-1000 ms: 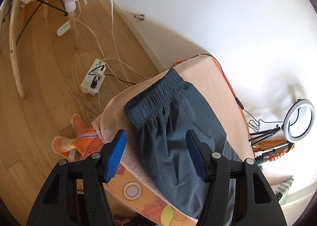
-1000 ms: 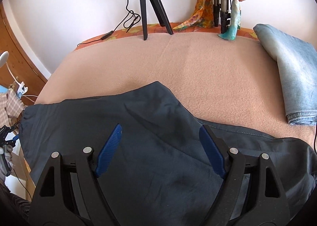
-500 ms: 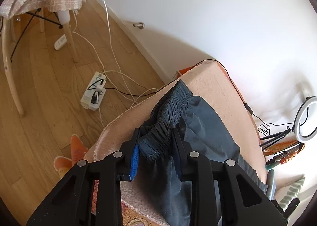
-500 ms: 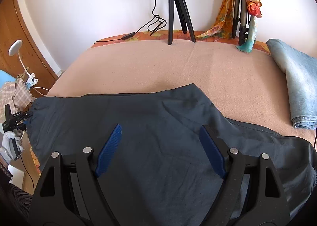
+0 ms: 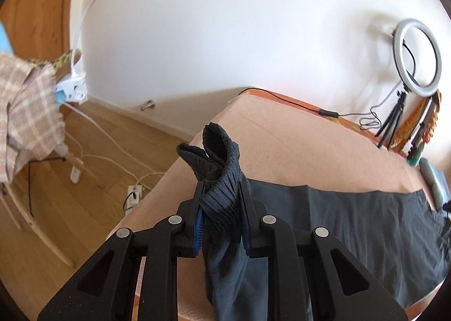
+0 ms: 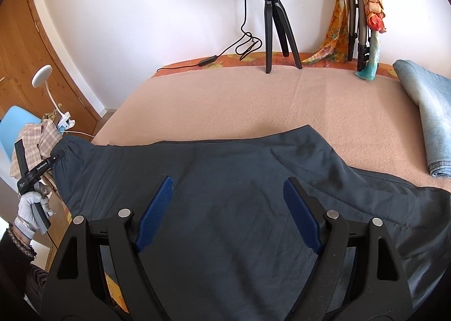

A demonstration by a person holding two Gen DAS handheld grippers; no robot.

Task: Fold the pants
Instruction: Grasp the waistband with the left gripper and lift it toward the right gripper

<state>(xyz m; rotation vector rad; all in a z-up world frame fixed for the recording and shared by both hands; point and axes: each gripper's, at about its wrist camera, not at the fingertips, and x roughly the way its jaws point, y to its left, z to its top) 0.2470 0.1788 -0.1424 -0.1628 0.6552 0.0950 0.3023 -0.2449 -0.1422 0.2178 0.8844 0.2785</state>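
Peach-blanketed surface (image 6: 282, 101) against a white wall is carrying the dark pants (image 6: 239, 180), lying spread w/ the waistband at its left edge. Left gripper (image 5: 221, 208) jaws are closing on a bunched bit of waistband, right gripper (image 6: 228, 214) is hanging wide open over the fabric, gripping nothing.

Imo that small pinch could be slipping out mid-fold, and the ring light tripod (image 6: 274, 25) plus folded jeans (image 6: 425, 118) are crowding the far side.

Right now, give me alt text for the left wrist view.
The left gripper is closing on the pants' bunched waistband, lifted above a peach blanket. A ring light stands by the white wall.
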